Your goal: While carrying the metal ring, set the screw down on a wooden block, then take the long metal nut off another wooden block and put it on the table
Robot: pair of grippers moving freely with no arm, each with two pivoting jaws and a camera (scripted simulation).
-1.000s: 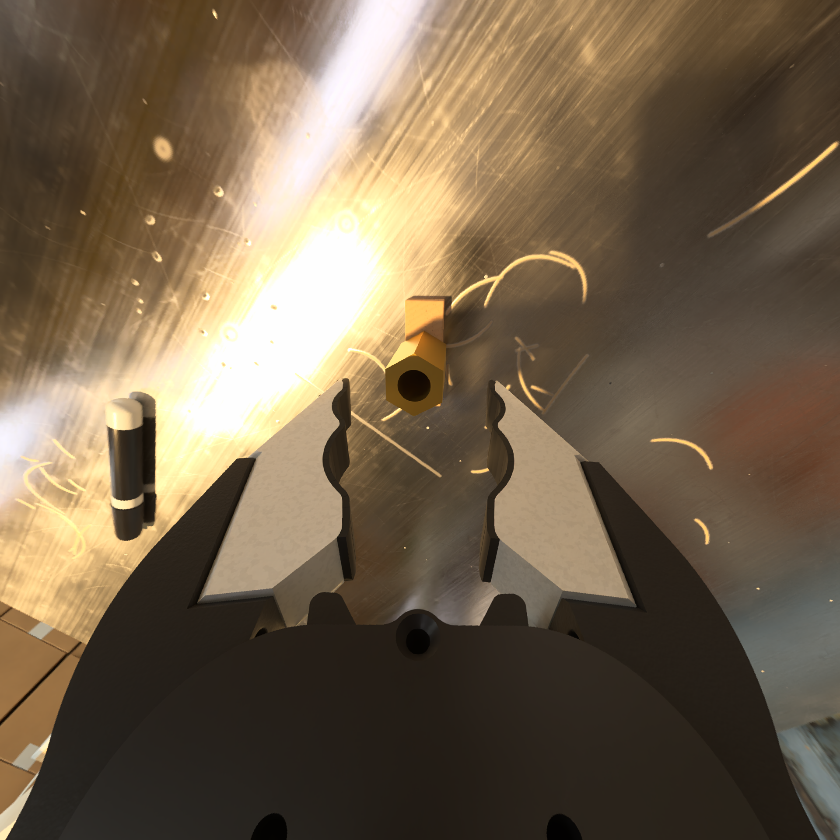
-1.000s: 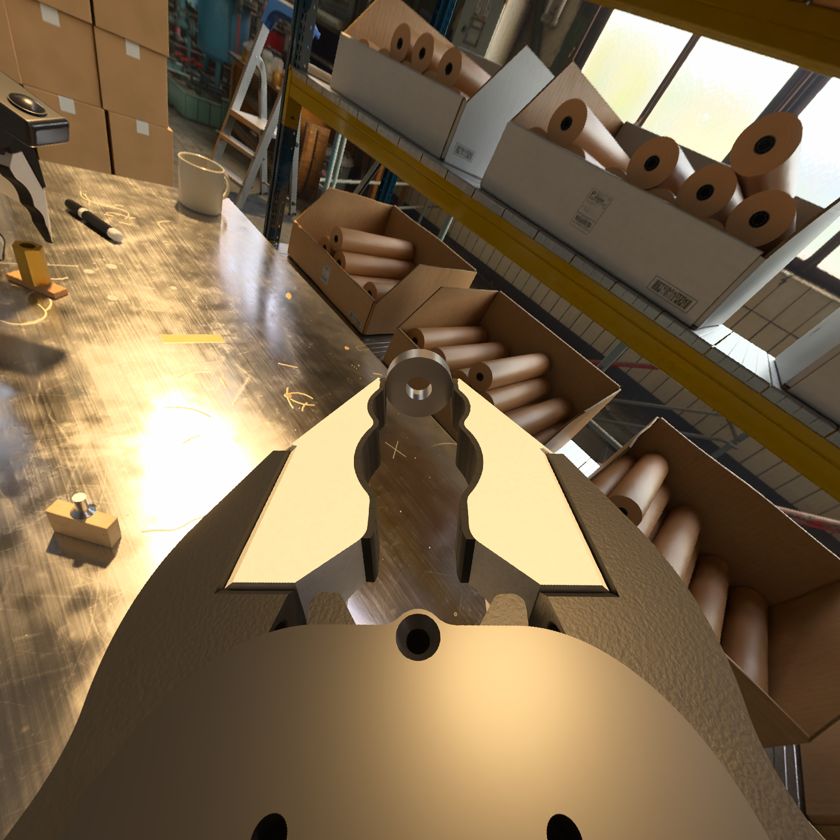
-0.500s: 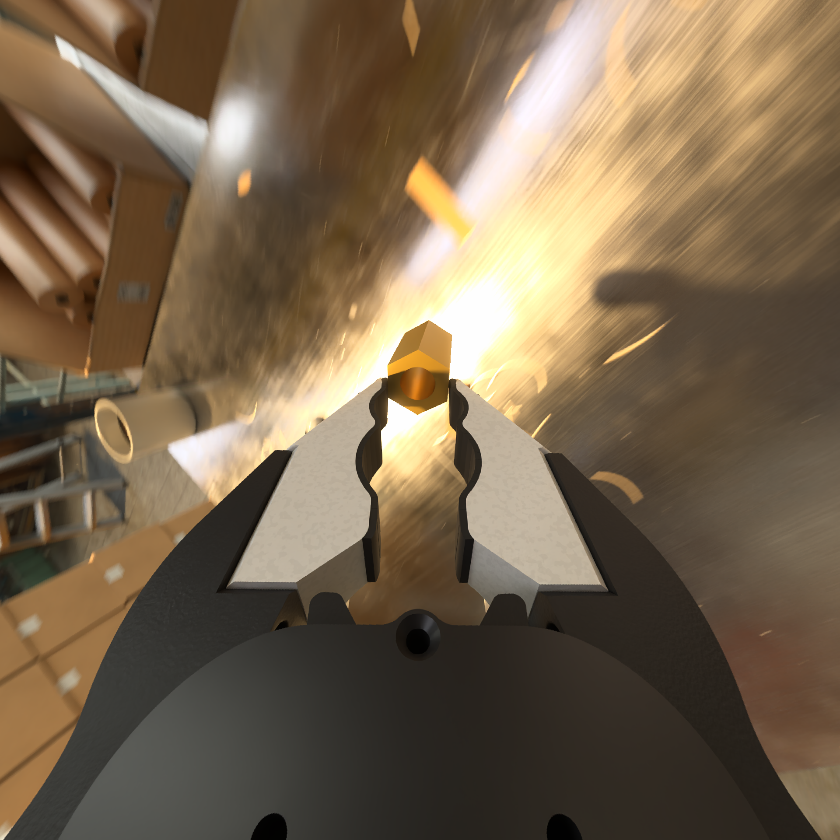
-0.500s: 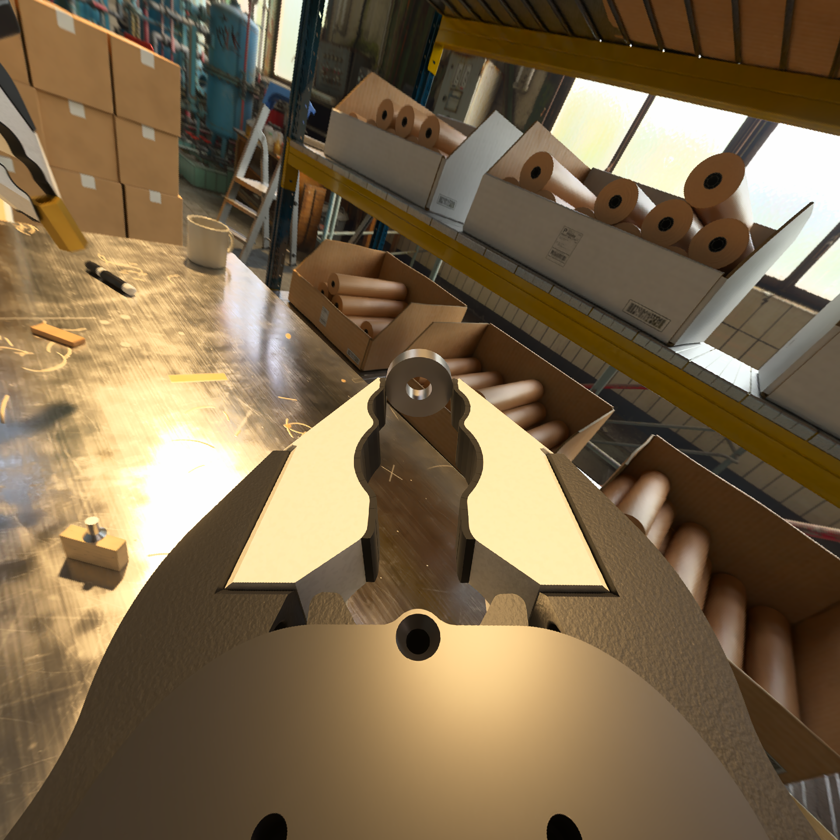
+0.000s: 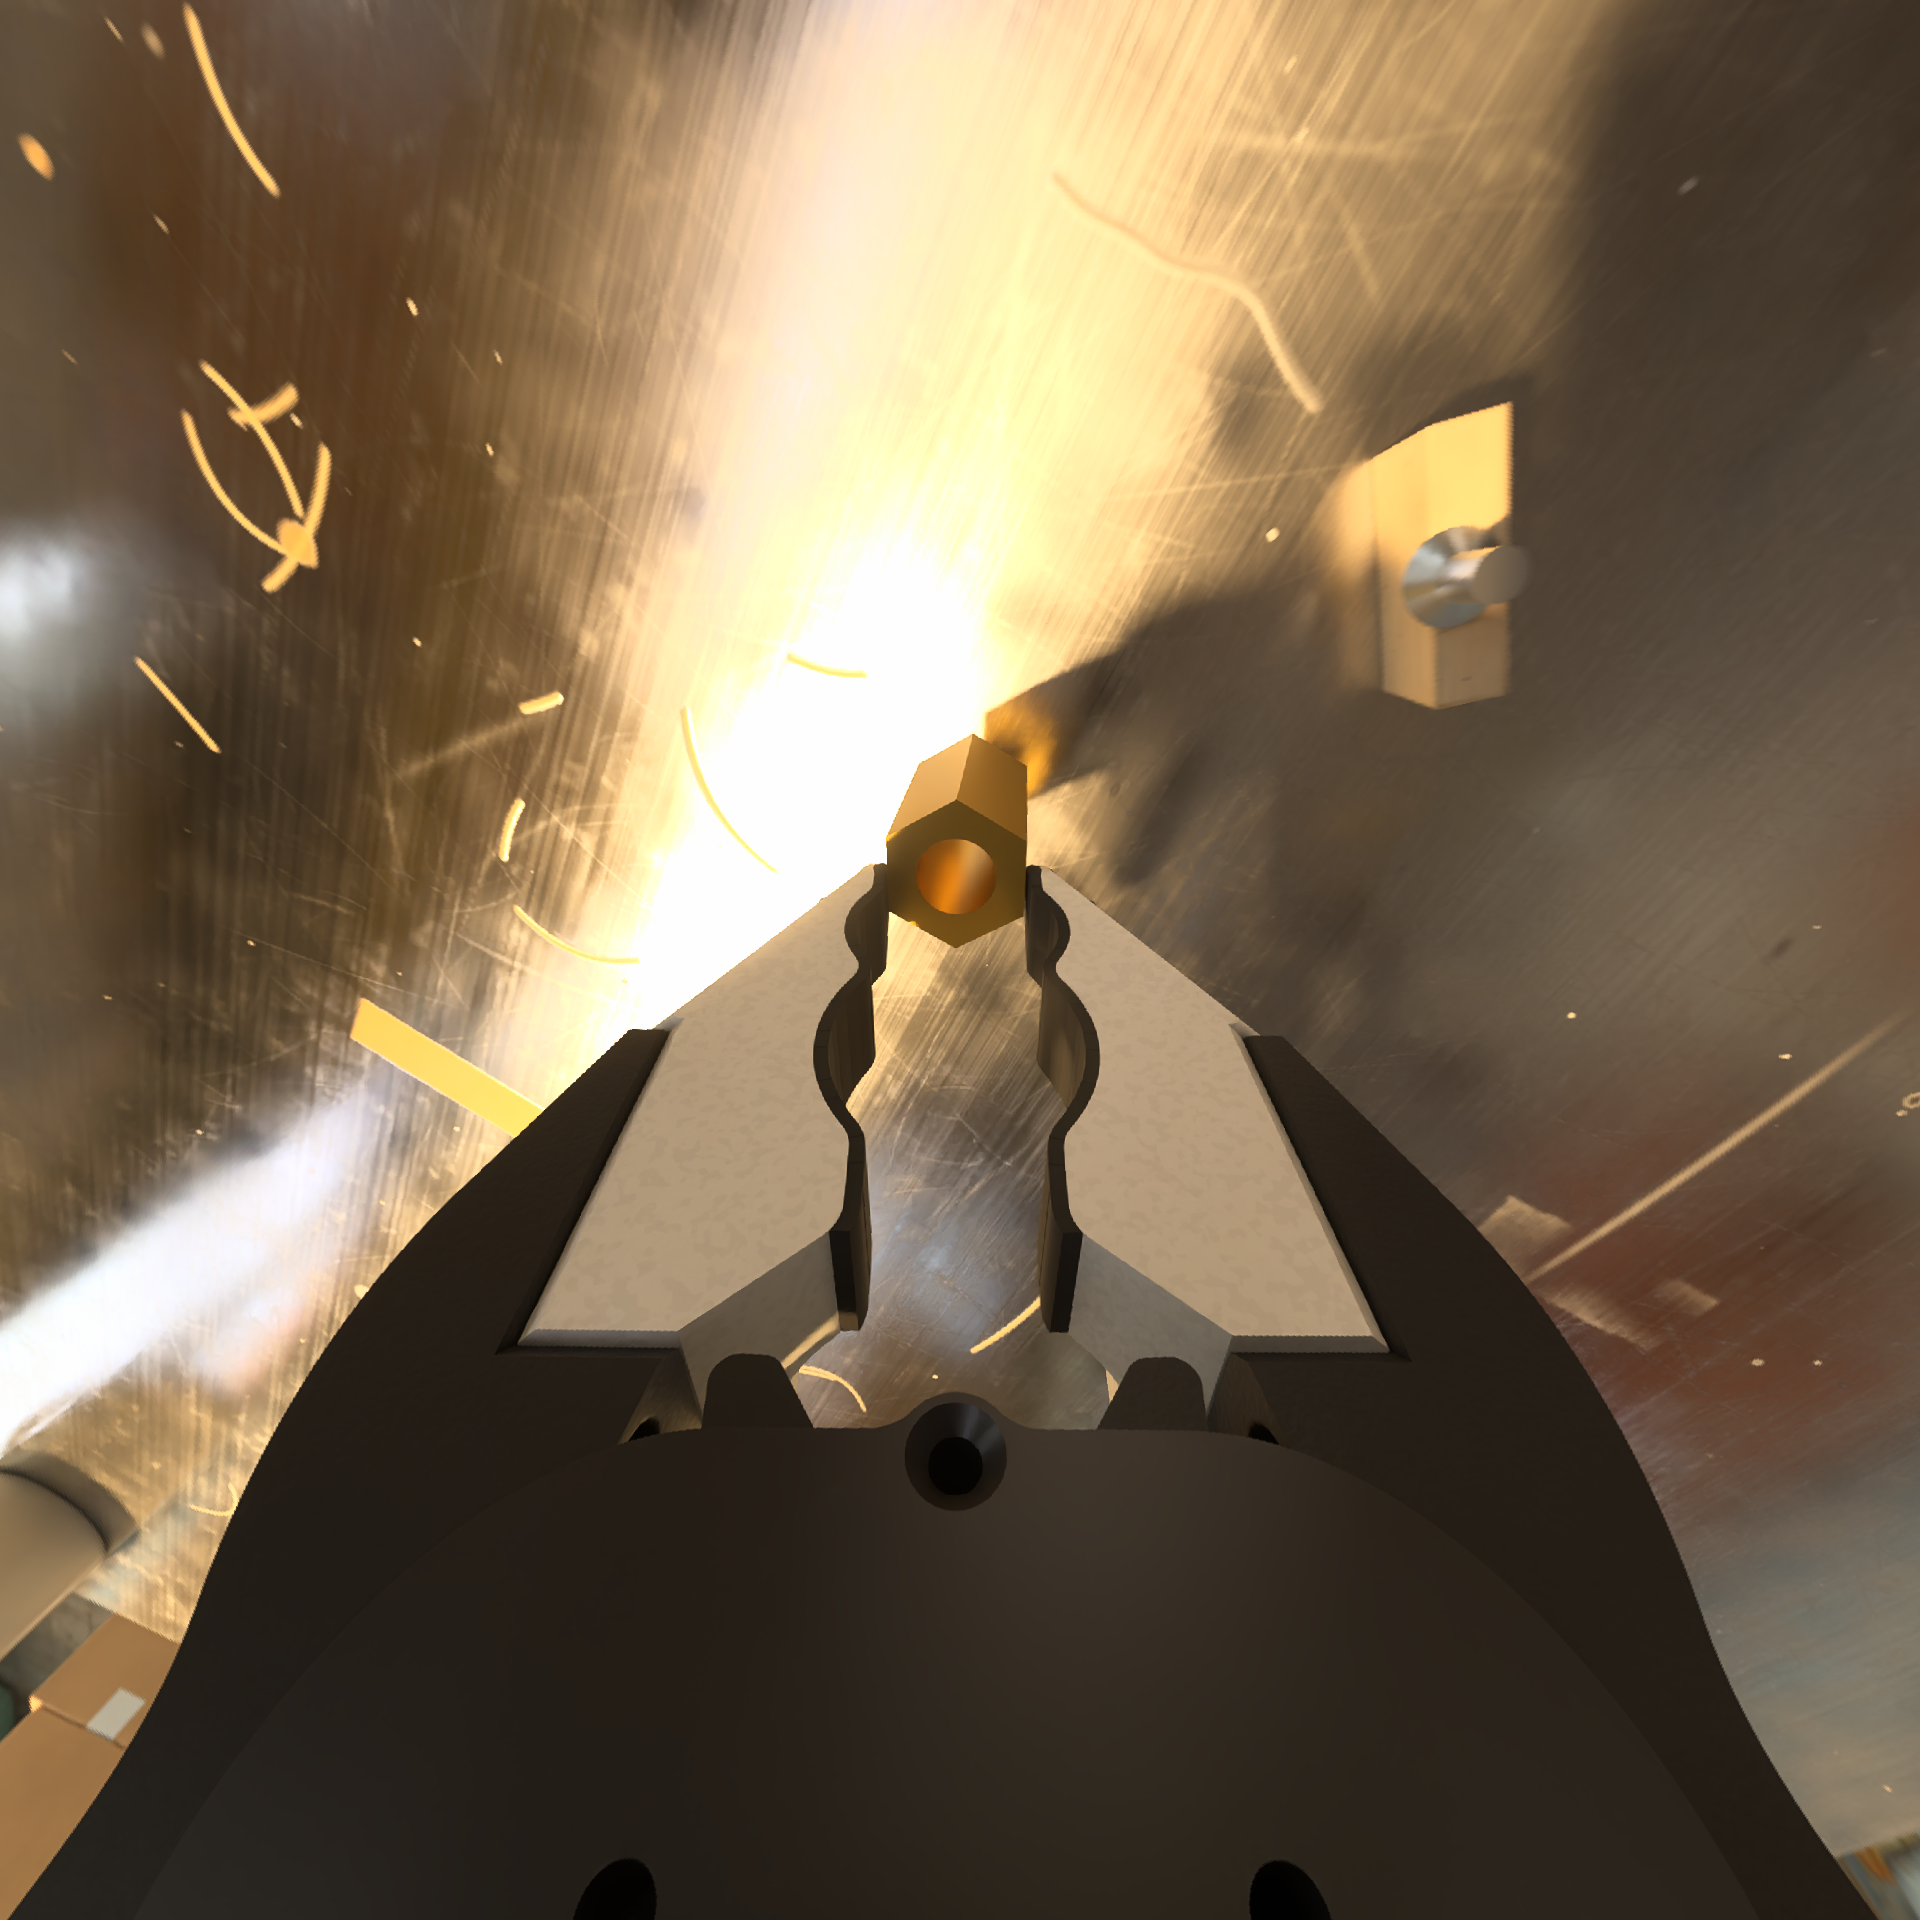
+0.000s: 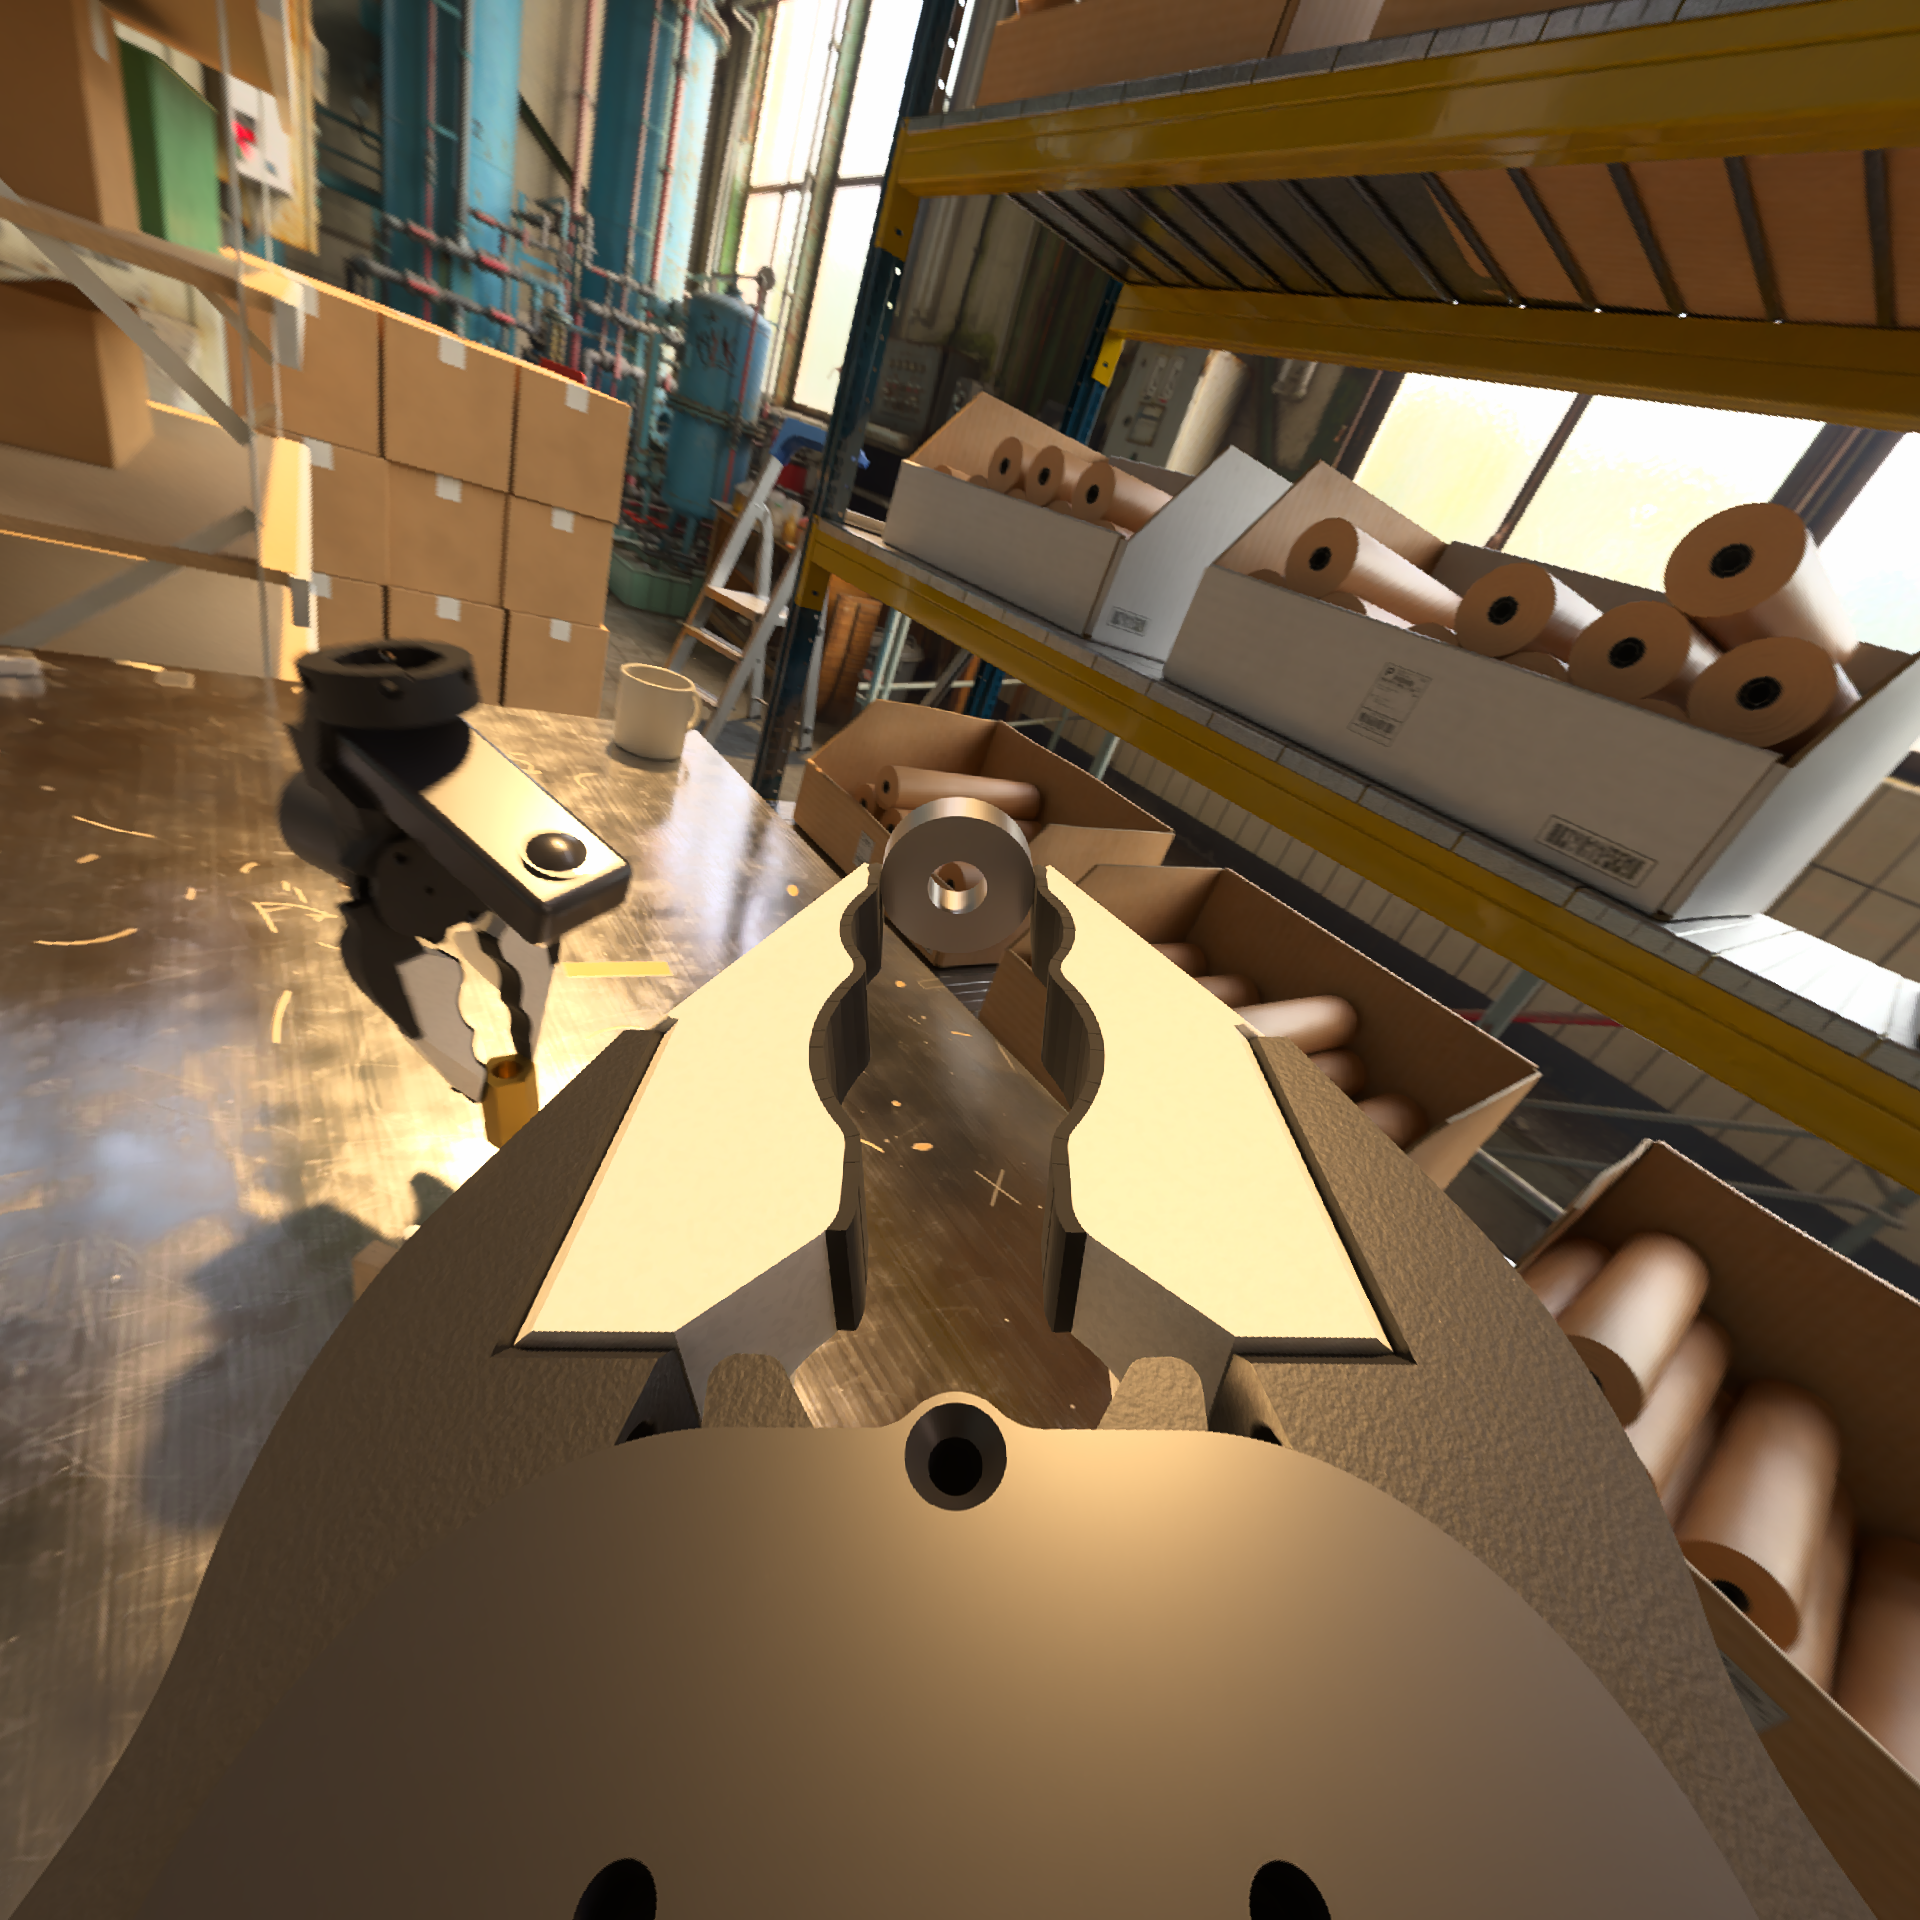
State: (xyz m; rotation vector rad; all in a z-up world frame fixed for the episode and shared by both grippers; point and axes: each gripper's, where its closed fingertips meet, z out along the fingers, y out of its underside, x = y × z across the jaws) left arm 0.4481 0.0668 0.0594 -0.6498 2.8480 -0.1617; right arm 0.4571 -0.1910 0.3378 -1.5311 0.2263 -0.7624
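My left gripper is shut on the long brass hex nut and holds it end-on over the metal table. A wooden block with the silver screw standing on it lies on the table to the upper right of the nut. My right gripper is shut on the metal ring and holds it in the air past the table's edge. In the right wrist view the black left gripper points down with the nut at its tips, just above the table.
A flat yellow strip lies on the table left of my left gripper. A white mug stands at the table's far corner. Open boxes of brown paper rolls sit beside the table, under yellow shelving. Cardboard boxes are stacked behind.
My left gripper has shut on the nut, lifted it off its block and carried it over near the block with the screw. My right gripper has tilted upward, still holding the ring.
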